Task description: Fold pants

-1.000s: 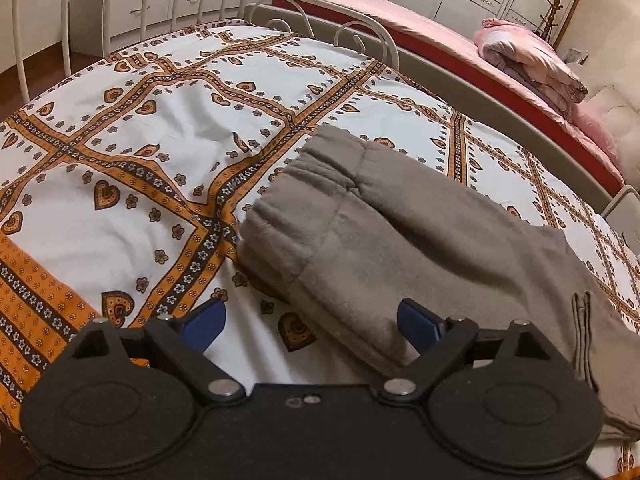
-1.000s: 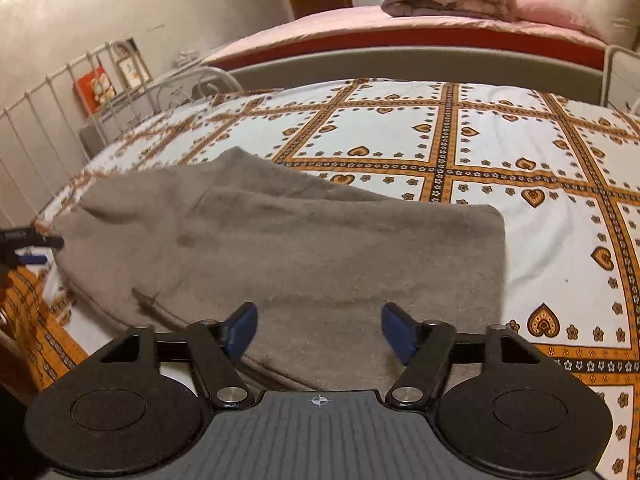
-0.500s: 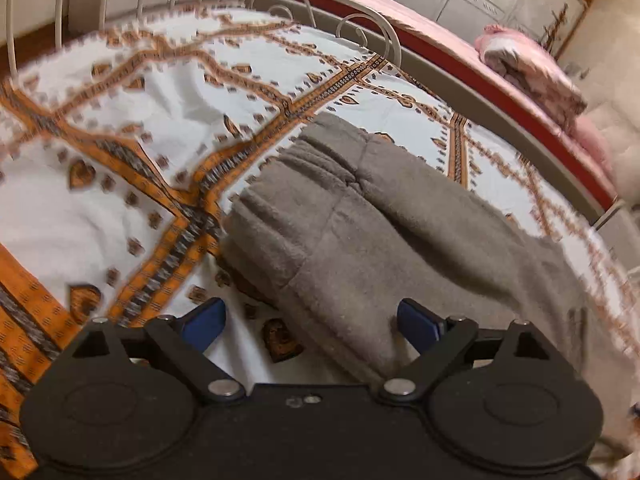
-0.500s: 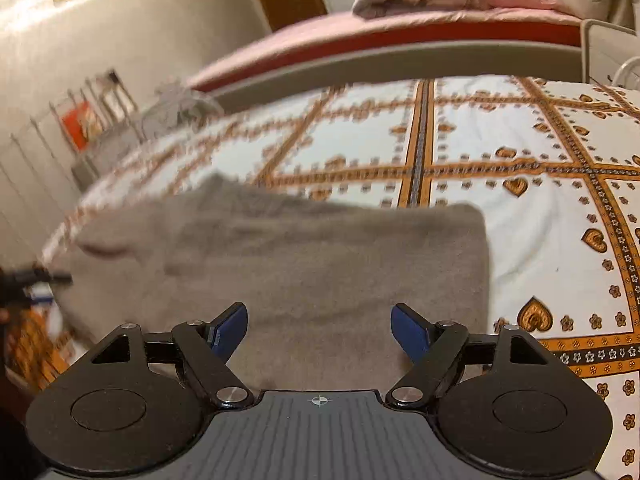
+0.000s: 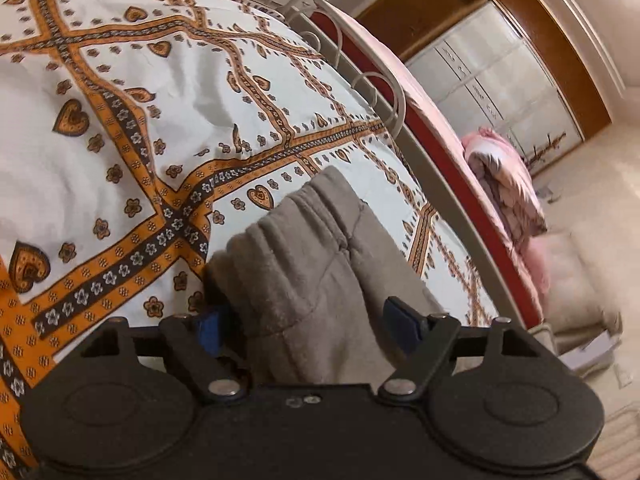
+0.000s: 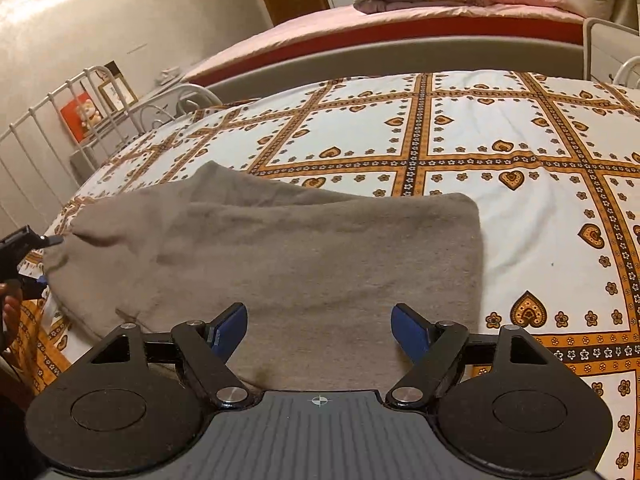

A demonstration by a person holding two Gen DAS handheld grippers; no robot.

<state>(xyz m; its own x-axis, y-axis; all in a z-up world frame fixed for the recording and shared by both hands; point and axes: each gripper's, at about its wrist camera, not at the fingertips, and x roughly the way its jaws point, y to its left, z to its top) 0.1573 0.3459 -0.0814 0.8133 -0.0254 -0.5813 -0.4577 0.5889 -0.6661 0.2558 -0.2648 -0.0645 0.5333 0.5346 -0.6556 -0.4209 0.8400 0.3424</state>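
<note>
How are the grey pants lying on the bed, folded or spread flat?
Folded: the grey pants lie doubled in layers, a blunt fold edge at the right, on the patterned bedsheet.

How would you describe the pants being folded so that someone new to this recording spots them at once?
Start from the bedspread, white with orange bands and heart motifs, on the near bed. The pants lie flat along its near edge, already folded into a long slab. They are plain grey-brown fleece, the only unpatterned thing on that cover.

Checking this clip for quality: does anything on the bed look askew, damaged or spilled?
Nothing stands out. The grey fleece pants lie folded on the white and orange heart-patterned bedspread, with no stains or tears visible. The left gripper straddles the waistband end; its jaws have just been closing. The right gripper is open.
</note>
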